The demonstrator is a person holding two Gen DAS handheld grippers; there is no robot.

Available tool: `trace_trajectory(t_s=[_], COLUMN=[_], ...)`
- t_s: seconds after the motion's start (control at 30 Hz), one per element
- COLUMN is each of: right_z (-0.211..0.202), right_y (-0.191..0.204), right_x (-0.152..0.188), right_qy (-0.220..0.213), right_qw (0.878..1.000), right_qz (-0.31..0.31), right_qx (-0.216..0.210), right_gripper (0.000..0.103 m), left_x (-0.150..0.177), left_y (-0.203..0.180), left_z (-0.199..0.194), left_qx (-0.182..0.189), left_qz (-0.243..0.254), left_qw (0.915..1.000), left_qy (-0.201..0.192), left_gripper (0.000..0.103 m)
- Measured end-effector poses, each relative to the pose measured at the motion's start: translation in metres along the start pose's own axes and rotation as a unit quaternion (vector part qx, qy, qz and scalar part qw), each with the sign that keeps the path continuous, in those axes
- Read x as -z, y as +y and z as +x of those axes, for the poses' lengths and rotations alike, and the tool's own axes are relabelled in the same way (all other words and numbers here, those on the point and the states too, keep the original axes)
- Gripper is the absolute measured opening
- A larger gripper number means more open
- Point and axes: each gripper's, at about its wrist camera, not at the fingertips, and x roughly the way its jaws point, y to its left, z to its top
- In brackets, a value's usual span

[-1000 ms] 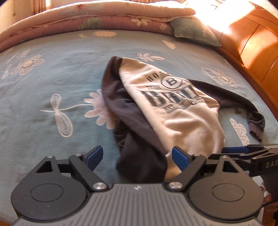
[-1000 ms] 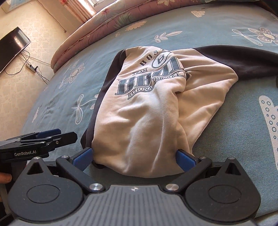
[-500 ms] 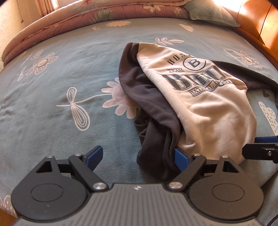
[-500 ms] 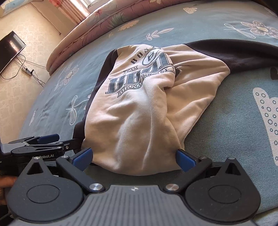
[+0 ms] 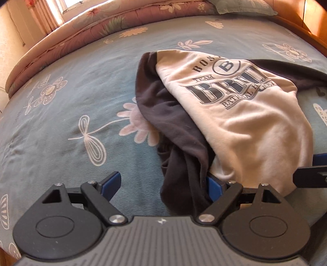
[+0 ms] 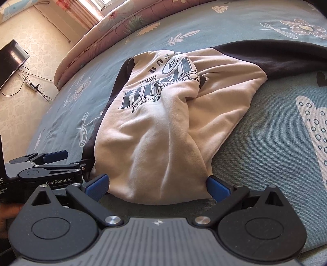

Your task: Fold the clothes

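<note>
A cream sweatshirt [image 5: 245,114] with dark sleeves and a navy printed logo lies crumpled on the blue flowered bedsheet [image 5: 61,102]. My left gripper [image 5: 163,184] is open at its near left end, with the dark sleeve [image 5: 184,163] hanging between the fingers. My right gripper [image 6: 157,186] is open with the cream hem [image 6: 159,174] between its blue pads. The left gripper also shows in the right wrist view [image 6: 47,163] at the left. The right gripper's fingers show in the left wrist view [image 5: 310,176] at the right edge.
A folded pink floral quilt [image 5: 102,26] and a pillow [image 5: 241,6] lie along the far side of the bed. A wooden headboard [image 5: 314,24] stands at the right. A TV [image 6: 10,59] and cables [image 6: 32,86] are on the wall beyond the bed.
Both grippers have moved forward and lower toward the near end of the sweatshirt. The left one has shifted left, so the dark sleeve now lies between its fingers. Both stay open.
</note>
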Motion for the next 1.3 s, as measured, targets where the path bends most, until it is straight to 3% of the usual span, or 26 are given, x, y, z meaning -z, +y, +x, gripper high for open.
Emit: trace_trajectory(t_s=[0.1, 0.2, 0.23, 0.33, 0.43, 0.67, 0.93, 1.07, 1.23, 1.3], right_z=[-0.001, -0.005, -0.006, -0.002, 0.001, 0.0, 0.003, 0.005, 0.009, 0.013], right_y=[0.0, -0.004, -0.005, -0.003, 0.005, 0.004, 0.006, 0.005, 0.007, 0.009], right_x=[0.001, 0.002, 0.002, 0.001, 0.0, 0.0, -0.001, -0.002, -0.005, -0.007], right_qy=[-0.001, -0.005, -0.007, -0.006, -0.004, -0.006, 0.001, 0.003, 0.009, 0.013], right_qw=[1.0, 1.0, 1.0, 1.0, 1.0, 1.0, 1.0, 0.999, 0.999, 0.999], right_qz=[-0.004, 0.002, 0.005, 0.007, -0.005, -0.007, -0.012, -0.011, -0.015, -0.018], right_qx=[-0.001, -0.002, -0.001, -0.003, 0.0, 0.015, 0.027, 0.035, 0.042, 0.046], right_gripper=[0.103, 0.103, 0.103, 0.103, 0.103, 0.103, 0.103, 0.103, 0.103, 0.103], left_x=[0.002, 0.002, 0.001, -0.005, -0.003, -0.013, -0.039, -0.056, -0.075, -0.083], left_y=[-0.003, 0.006, 0.01, 0.02, 0.017, 0.056, 0.096, 0.134, 0.194, 0.215], left_z=[0.006, 0.002, 0.002, 0.009, 0.013, 0.026, 0.051, 0.074, 0.102, 0.112], left_qx=[-0.053, -0.125, -0.113, -0.021, -0.08, -0.107, -0.179, -0.237, -0.28, -0.281], left_qz=[0.028, 0.045, 0.042, 0.011, 0.053, 0.065, 0.107, 0.105, 0.094, 0.081], left_qw=[0.9981, 0.9904, 0.9921, 0.9996, 0.9954, 0.9921, 0.9778, 0.9656, 0.9553, 0.9558], left_qy=[-0.012, -0.038, -0.032, 0.014, -0.007, -0.01, -0.024, -0.013, 0.02, 0.031], left_gripper=[0.088, 0.088, 0.089, 0.09, 0.091, 0.091, 0.091, 0.088, 0.087, 0.087])
